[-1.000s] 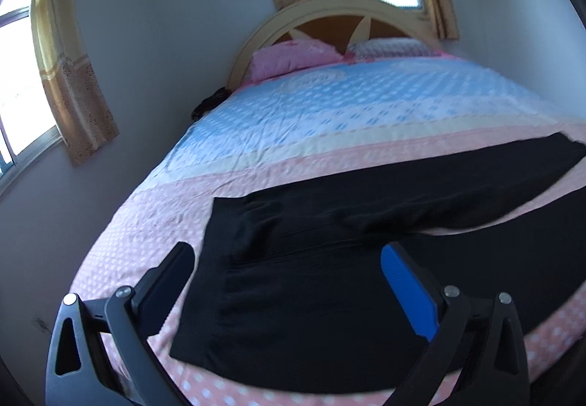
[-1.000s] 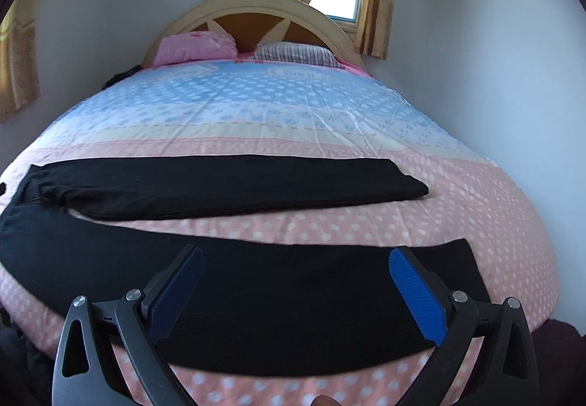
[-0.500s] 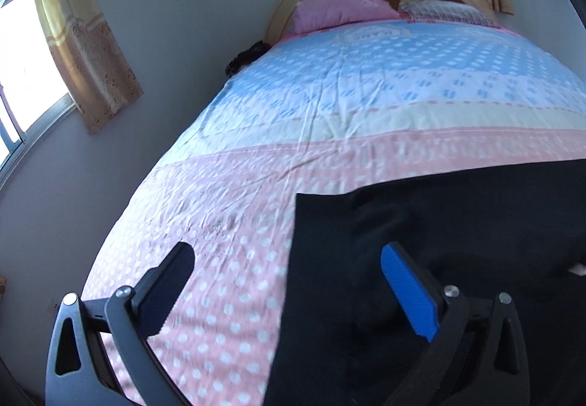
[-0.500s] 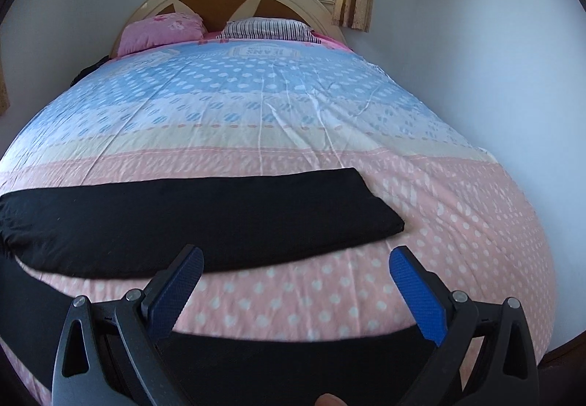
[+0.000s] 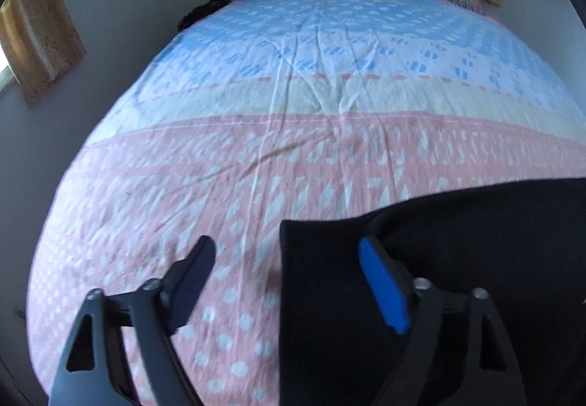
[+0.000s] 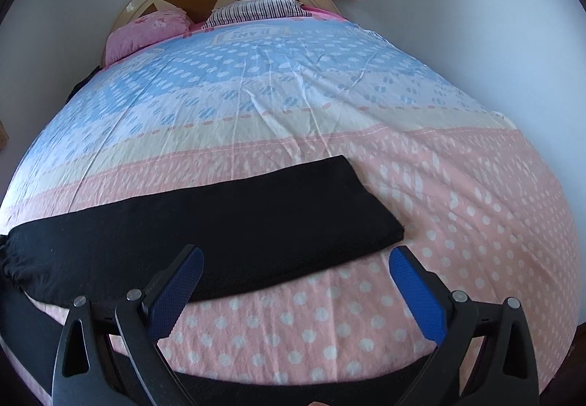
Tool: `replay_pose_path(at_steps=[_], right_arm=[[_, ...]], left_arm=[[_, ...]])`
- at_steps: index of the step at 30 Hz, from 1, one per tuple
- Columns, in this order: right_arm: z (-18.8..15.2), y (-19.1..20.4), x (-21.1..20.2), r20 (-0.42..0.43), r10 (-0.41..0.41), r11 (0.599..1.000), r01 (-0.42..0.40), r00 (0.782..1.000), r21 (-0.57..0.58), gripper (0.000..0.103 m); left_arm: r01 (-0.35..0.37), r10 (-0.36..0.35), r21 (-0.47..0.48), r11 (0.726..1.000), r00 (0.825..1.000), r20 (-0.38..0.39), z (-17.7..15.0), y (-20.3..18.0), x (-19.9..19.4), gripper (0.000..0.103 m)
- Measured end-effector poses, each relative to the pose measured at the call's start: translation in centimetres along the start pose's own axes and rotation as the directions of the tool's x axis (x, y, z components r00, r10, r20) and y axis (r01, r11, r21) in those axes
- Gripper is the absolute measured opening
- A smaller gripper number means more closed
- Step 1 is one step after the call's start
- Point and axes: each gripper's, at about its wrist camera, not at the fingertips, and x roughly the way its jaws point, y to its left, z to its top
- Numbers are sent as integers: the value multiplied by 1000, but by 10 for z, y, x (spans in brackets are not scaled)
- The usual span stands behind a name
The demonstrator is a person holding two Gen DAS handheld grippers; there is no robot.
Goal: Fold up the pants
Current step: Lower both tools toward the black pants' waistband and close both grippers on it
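Black pants lie flat across the near, pink part of the bed. In the left wrist view their waist end (image 5: 457,259) fills the lower right. My left gripper (image 5: 287,259) is open, astride the waist's left edge, right finger over the cloth, left finger over the sheet. In the right wrist view the far leg (image 6: 227,222) stretches from left to its hem at centre right, and the near leg (image 6: 329,387) runs along the bottom. My right gripper (image 6: 295,268) is open and empty, low over the pink strip between the two legs, near the far leg's hem.
The bed (image 6: 293,94) has a blue, cream and pink dotted sheet. A pink pillow (image 6: 146,30) and a striped pillow (image 6: 256,8) lie at the headboard. Walls stand close on both sides. A dark item (image 5: 197,12) sits at the bed's far left edge.
Both grippers have moved forward and down toward the bed. The left one swung left to the waist's edge. The right one passed over the near leg toward the far leg's hem.
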Motion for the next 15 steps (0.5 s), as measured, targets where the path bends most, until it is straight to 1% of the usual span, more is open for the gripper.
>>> replay_pose_path(at_steps=[2, 3, 4, 6, 10, 13, 14, 15], right_arm=[[6, -6, 4, -8, -7, 1000, 7, 1000, 1, 99], [10, -9, 6, -12, -15, 1000, 15, 1000, 3, 96], [15, -13, 10, -20, -21, 1000, 21, 1000, 7, 94], [23, -23, 18, -37, -25, 999, 25, 999, 25, 85], [39, -39, 38, -66, -20, 998, 25, 998, 66, 84], [51, -42, 54, -83, -23, 998, 28, 996, 55, 84], [55, -43, 59, -87, -27, 998, 31, 996, 47, 84], [60, -43, 67, -96, -34, 999, 37, 995, 38, 84]], left_arm=[[36, -36, -12, 999, 999, -6, 1, 4, 3, 72], [62, -62, -17, 998, 998, -7, 0, 5, 4, 64], [89, -89, -22, 996, 996, -8, 0, 5, 5, 60], [137, -137, -38, 990, 991, -7, 3, 4, 8, 39], [128, -129, -14, 992, 992, -2, 3, 0, 4, 35], [120, -120, 3, 993, 993, 0, 3, -1, 3, 35], [117, -117, 7, 993, 993, -1, 4, -1, 4, 36], [103, -103, 9, 995, 995, -1, 5, 0, 5, 41]])
